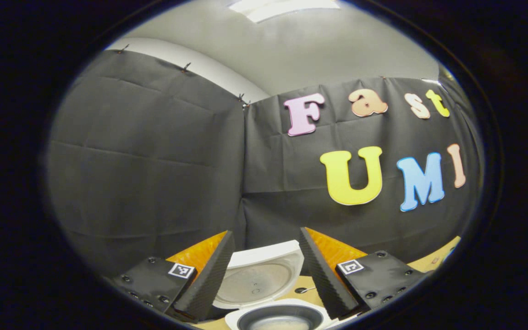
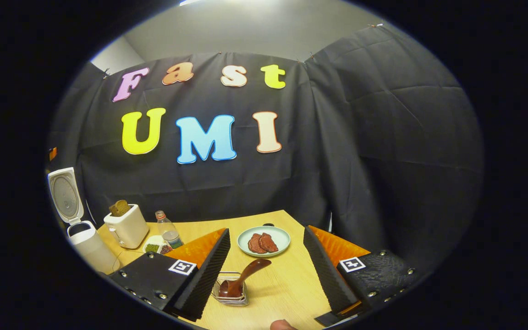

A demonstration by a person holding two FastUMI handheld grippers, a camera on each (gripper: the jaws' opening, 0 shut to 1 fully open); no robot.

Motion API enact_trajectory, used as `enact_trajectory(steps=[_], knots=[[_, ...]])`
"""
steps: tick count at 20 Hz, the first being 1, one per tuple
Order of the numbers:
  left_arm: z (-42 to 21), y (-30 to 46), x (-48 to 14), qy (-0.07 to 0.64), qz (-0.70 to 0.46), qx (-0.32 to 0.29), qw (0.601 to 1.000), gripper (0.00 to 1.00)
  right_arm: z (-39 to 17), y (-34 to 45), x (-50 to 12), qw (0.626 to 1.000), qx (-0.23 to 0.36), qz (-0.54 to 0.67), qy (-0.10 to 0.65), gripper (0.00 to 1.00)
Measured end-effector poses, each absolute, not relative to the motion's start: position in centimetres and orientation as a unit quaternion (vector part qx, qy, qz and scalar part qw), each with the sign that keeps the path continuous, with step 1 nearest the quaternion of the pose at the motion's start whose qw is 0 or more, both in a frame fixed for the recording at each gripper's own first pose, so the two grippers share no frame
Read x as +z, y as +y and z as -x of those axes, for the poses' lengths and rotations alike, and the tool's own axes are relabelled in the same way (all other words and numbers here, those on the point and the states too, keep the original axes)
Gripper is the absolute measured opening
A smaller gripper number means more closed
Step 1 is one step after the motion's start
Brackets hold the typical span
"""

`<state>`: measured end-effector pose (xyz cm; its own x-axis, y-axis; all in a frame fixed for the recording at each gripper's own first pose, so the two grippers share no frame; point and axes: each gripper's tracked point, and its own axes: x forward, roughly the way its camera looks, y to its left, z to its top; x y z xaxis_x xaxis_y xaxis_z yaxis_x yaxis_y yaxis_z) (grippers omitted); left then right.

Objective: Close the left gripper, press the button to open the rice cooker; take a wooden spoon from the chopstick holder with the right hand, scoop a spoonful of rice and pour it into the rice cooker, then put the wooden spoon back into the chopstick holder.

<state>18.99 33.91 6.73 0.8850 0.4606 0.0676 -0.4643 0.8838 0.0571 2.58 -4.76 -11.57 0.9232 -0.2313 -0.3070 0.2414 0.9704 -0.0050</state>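
Observation:
In the left gripper view my left gripper (image 1: 266,233) stands open just above the white rice cooker (image 1: 273,306). Its lid (image 1: 259,275) is swung up and the dark inner pot (image 1: 280,319) shows below. In the right gripper view my right gripper (image 2: 266,230) is open over the wooden table, with nothing between its fingers. A dark wooden spoon (image 2: 245,275) leans in a small wire chopstick holder (image 2: 231,295) just below and left of the gap. The rice cooker (image 2: 87,247) stands far left, lid (image 2: 64,195) upright.
A white toaster (image 2: 126,227) holding bread, a small bottle (image 2: 168,231) and a dish of beans (image 2: 156,247) sit beside the cooker. A pale plate (image 2: 280,238) with meat slices lies past the holder. A fingertip (image 2: 282,325) shows at the bottom edge.

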Motion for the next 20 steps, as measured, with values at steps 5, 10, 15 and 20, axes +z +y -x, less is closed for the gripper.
enact_trajectory(steps=[5, 10, 15, 20], knots=[[-24.5, 38.6, 4.5, 0.005, -0.025, 0.254, 0.967, 0.98, -1.3, -4.2, -12.6, 0.976, -0.138, -0.009, 0.168, 0.98], [-28.8, 42.9, 2.6, 0.033, -0.022, 0.275, 0.961, 0.98, -0.8, -3.9, -13.4, 0.974, -0.139, 0.011, 0.180, 0.98], [-29.8, 43.5, -0.2, 0.075, -0.001, 0.274, 0.959, 0.99, -0.9, -3.1, -13.1, 0.977, -0.116, 0.030, 0.177, 0.98], [-29.1, 42.4, -0.3, 0.087, 0.009, 0.273, 0.958, 0.99, -1.2, -3.0, -13.0, 0.981, -0.095, 0.023, 0.168, 0.98]])
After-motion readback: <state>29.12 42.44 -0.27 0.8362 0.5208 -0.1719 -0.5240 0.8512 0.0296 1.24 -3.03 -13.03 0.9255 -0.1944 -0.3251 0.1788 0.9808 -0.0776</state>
